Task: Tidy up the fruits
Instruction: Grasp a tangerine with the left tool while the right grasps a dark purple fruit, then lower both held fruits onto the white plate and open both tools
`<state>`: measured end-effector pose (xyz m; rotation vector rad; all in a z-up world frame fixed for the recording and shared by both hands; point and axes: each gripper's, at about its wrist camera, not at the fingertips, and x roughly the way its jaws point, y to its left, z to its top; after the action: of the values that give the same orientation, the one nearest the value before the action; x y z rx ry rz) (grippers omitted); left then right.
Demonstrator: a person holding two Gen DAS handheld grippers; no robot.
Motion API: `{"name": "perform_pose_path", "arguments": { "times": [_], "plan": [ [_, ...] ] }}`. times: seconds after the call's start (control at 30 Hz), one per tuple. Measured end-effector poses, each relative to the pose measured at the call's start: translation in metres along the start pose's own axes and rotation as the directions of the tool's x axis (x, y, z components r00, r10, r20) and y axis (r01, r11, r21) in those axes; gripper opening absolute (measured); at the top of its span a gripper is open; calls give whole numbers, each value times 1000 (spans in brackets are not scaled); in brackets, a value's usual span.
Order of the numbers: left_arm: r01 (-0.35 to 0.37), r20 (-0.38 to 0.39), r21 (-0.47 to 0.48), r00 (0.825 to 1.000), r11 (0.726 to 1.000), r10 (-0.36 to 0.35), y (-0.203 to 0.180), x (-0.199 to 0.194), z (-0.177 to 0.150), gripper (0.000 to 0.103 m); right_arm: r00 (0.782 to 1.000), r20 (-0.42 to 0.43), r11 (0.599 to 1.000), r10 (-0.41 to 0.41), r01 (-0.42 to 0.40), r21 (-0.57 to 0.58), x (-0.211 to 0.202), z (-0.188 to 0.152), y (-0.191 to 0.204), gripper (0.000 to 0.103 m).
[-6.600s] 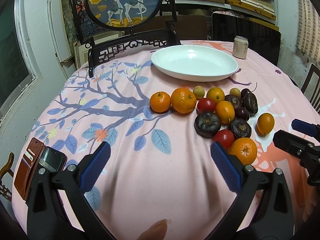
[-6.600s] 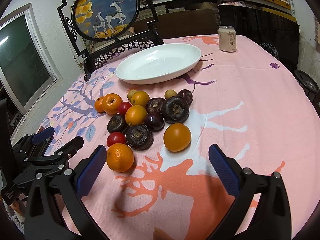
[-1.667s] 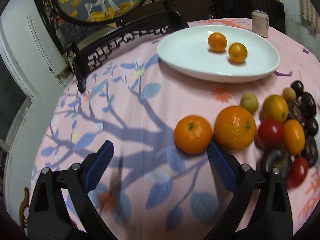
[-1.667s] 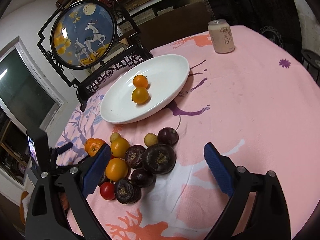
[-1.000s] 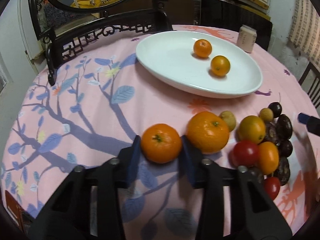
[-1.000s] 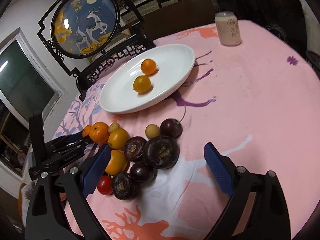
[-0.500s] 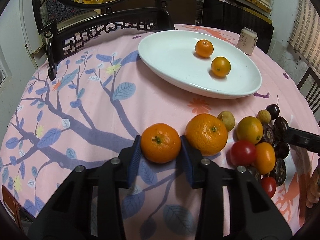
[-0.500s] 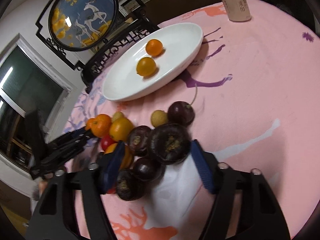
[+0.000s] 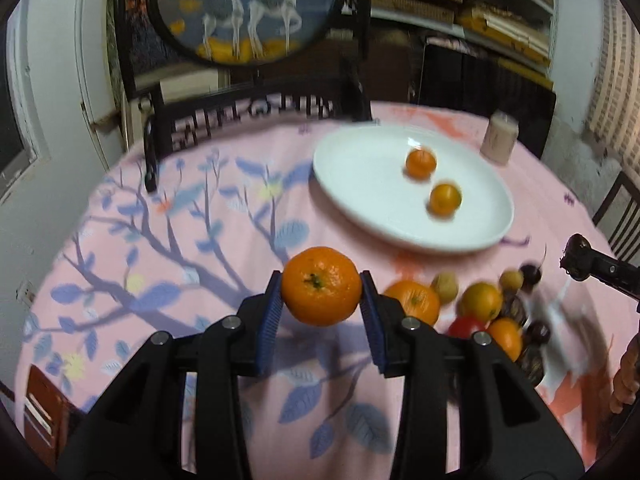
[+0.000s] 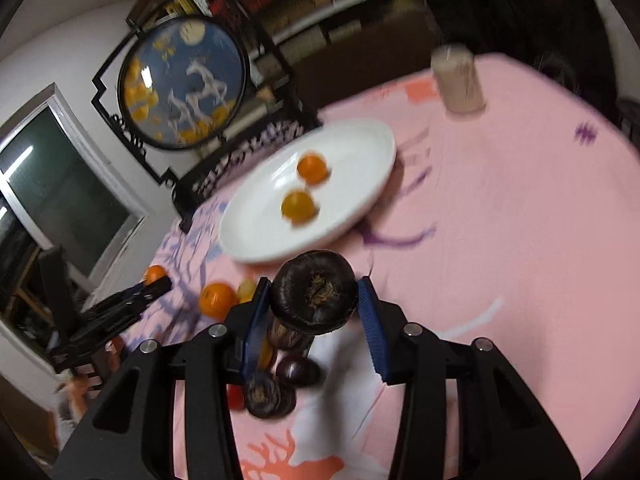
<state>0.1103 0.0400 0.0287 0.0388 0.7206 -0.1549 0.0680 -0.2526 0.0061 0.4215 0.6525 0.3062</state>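
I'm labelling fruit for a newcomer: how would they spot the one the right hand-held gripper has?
Start at the white plate on the pink tablecloth. Just in front of it, the right hand-held gripper is closing on a dark fruit. It is blackish-brown with a dry brown centre, unlike the orange fruits nearby.

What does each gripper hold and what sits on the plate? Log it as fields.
left gripper: shut on tangerine, lifted off the cloth
right gripper: jaws closing, dark fruit between the pads, off the cloth
plate: two orange fruits
pile: mixed fruit on the tablecloth
can: upright behind plate
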Motion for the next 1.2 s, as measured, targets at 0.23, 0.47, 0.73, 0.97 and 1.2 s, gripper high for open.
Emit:
{"name": "perform_pose_path", "arguments": {
  "times": [0.23, 0.47, 0.73, 0.97, 1.2],
  "plan": [
    [38, -34, 11, 999, 999, -38, -29, 37, 48, 39, 999, -20, 998, -41, 40, -51, 46, 49, 23, 44],
    [38, -101, 14, 994, 999, -36, -43, 92, 56, 41, 989, -82, 990, -124, 118, -72, 111, 56, 11, 45],
    [38, -45, 19, 998, 999, -37, -40, 78, 56, 75, 995, -2, 993, -99, 98, -70, 82, 58, 13, 69],
    [5, -40, -14, 999, 1000, -5, -20, 53, 30, 86, 995, 44, 993, -87, 90, -79, 34, 35, 22, 74],
    [6, -76, -24, 997, 1000, -7, -8, 33, -6, 91, 994, 24, 995, -104, 104, 1, 11, 9, -2, 95]
  ]
}}
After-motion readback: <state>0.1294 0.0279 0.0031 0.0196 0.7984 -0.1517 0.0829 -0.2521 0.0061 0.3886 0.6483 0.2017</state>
